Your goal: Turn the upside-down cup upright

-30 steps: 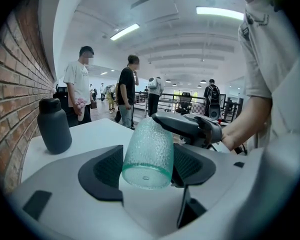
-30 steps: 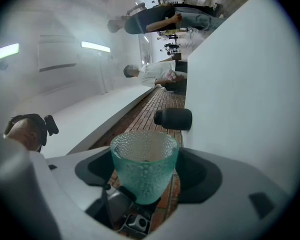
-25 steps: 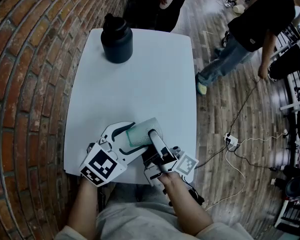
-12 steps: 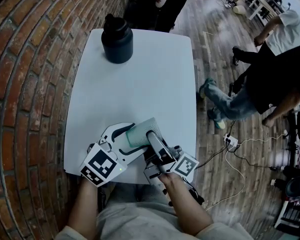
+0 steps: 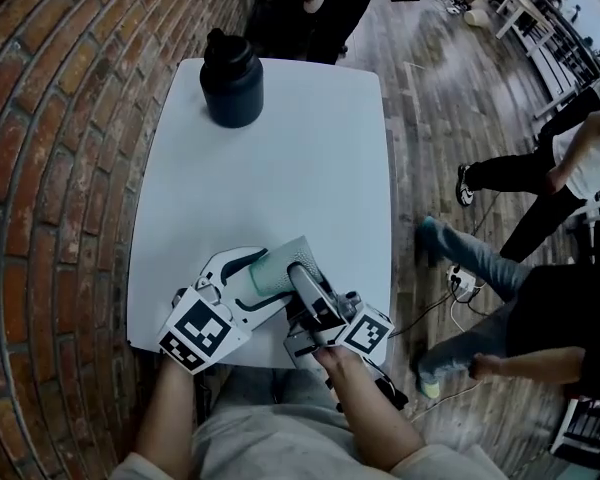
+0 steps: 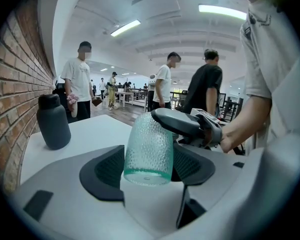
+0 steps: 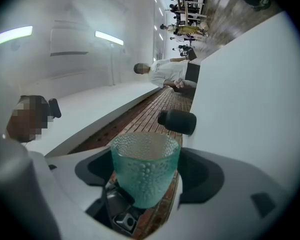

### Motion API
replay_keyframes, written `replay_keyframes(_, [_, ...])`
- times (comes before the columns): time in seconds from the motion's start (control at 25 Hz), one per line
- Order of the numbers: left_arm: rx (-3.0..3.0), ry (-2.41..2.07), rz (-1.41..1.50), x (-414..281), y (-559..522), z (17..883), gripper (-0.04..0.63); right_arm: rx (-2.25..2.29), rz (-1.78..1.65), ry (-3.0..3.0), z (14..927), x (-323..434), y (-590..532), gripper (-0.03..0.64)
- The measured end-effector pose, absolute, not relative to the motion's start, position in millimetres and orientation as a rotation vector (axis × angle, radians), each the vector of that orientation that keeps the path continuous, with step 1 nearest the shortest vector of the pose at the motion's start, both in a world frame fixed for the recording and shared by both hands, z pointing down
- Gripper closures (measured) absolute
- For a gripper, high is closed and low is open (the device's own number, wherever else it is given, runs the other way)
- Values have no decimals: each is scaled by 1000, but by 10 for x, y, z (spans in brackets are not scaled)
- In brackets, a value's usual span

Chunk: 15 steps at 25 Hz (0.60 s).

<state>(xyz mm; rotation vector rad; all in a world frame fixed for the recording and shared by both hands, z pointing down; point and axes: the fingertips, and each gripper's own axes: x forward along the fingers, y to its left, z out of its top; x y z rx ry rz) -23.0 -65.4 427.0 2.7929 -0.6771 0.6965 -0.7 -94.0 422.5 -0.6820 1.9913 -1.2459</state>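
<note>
A white table (image 5: 280, 168) stands next to a brick wall (image 5: 50, 168). The floor (image 5: 450, 98) is wood.

The cup (image 5: 283, 267) is green, see-through glass with little bumps all over. It is near the middle of the table's near edge, and both grippers hold it there. It is tipped over on its side, not standing up and not upside down. I cannot tell if it touches the table.

The left gripper (image 6: 149, 164) has its two jaws pressed on the cup, one on each side. In its view the thick bottom of the cup is closest to the camera.

The right gripper (image 7: 146, 179) pinches the same cup from the other side. Its black pads sit tight against the glass. In its view the open mouth of the cup shows. In the left gripper view, one gray jaw of the right gripper lies over the far end of the cup.

A dark bottle (image 5: 231, 83) with a cap stands up at the far left corner of the table, well apart from the cup.

Some people stand on the floor past the far edge. One person's legs (image 5: 510, 173) are off to the right.
</note>
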Motion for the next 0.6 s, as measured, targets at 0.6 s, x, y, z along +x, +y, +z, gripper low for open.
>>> replay_keyframes(0.6, [2782,-650,728,-210,-641,4346,298,-719,-1259,1950,4267,31,-992,242])
